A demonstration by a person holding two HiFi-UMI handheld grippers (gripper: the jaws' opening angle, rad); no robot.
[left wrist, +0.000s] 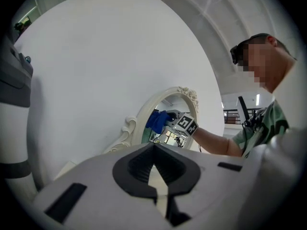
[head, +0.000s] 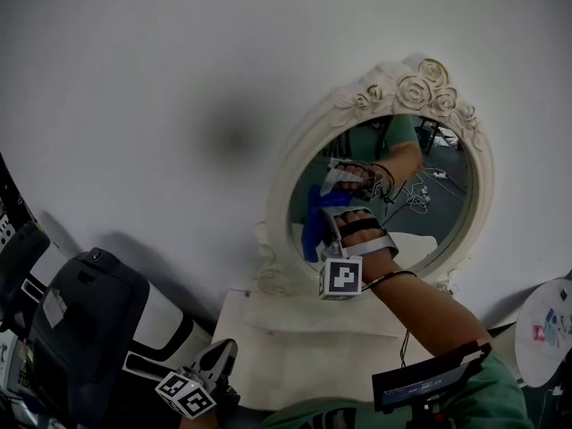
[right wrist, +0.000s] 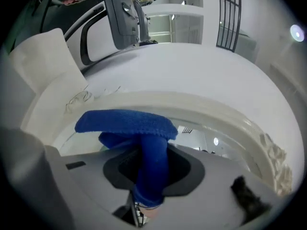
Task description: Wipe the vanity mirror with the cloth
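Head view: right gripper raised on an outstretched forearm, fingers clamped on the blue cloth, which lies against the lower-left glass of the oval vanity mirror standing on the white bench. Left gripper held low, fingers together and empty, its hand cut off by the picture's bottom edge.

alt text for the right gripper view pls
The right gripper is shut on a blue cloth, whose bunched end lies against the glass of a vanity mirror. The mirror's cream oval frame curves across the view, with a white wall beyond.
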